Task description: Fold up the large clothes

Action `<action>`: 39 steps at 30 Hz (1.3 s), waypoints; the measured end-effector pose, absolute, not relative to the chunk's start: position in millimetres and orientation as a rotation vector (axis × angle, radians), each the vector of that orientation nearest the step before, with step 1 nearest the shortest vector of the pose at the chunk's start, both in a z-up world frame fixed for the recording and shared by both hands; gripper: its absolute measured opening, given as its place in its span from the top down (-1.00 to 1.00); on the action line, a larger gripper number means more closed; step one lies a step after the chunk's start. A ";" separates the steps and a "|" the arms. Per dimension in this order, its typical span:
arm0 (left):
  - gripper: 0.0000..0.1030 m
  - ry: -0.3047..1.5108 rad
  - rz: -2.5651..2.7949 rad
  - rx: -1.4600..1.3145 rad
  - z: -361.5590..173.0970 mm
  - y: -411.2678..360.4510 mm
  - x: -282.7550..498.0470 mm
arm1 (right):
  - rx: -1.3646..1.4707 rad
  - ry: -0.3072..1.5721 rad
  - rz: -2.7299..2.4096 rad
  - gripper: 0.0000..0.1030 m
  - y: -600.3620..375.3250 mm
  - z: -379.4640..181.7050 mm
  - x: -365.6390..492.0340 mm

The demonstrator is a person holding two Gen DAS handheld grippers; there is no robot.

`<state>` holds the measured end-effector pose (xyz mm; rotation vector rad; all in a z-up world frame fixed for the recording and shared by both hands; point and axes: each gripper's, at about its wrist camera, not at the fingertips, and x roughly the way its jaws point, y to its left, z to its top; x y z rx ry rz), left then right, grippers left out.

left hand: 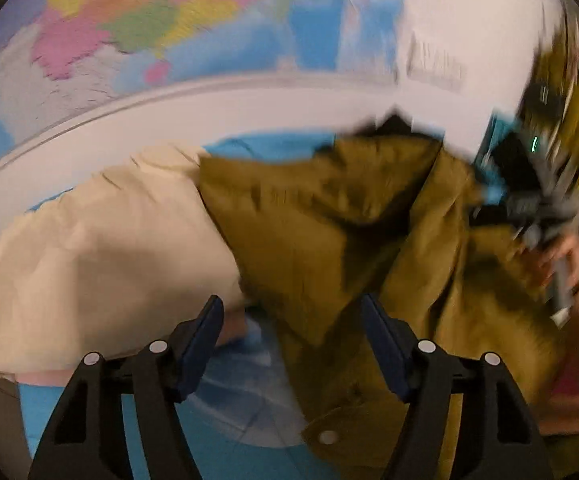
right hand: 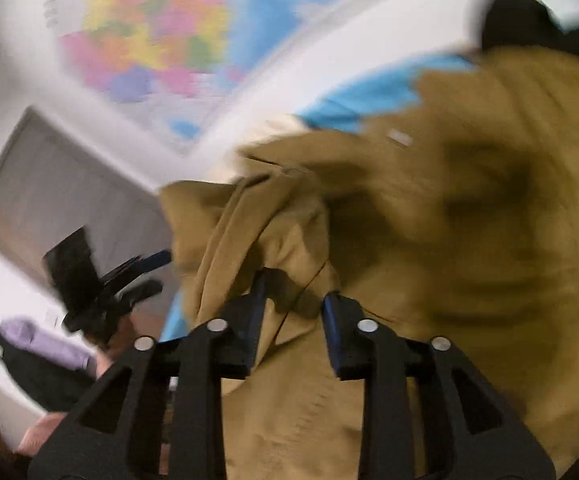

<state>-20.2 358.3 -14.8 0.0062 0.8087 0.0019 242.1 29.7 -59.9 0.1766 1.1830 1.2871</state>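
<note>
An olive-green jacket [left hand: 329,220] lies crumpled on a blue surface [left hand: 225,400], its snap button near the bottom of the left wrist view. A cream garment [left hand: 101,252] lies beside it on the left. My left gripper [left hand: 291,312] hovers open over the jacket's edge, nothing touching its pads. The right gripper shows blurred at the far right, held by a hand [left hand: 569,264]. In the right wrist view the jacket [right hand: 449,220] fills the picture. My right gripper [right hand: 294,292] has its jaws partly apart with a loose fold between them. The left gripper [right hand: 101,280] shows blurred at the left.
A coloured world map [left hand: 149,28] hangs on the white wall behind. A grey panel [right hand: 61,184] stands at the left of the right wrist view. Purple cloth [right hand: 41,340] on a black item lies lower left. A white rim [left hand: 129,112] borders the blue surface.
</note>
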 end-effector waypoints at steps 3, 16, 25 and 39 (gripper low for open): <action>-0.34 0.859 0.018 0.095 -35.4 339.3 -9.6 | 0.157 1.129 1.186 -0.72 12.2 -62.1 227.5; -0.33 0.867 0.019 0.016 -43.1 345.0 1.4 | 0.081 1.180 1.442 -0.51 63.9 -90.7 115.8; -0.33 0.832 0.042 0.029 -32.3 350.6 -22.7 | -0.016 0.886 1.454 0.88 21.9 10.5 153.0; -0.62 0.837 -0.030 0.357 -61.7 261.1 -7.9 | -0.052 0.872 0.976 -0.45 -60.2 -23.7 218.0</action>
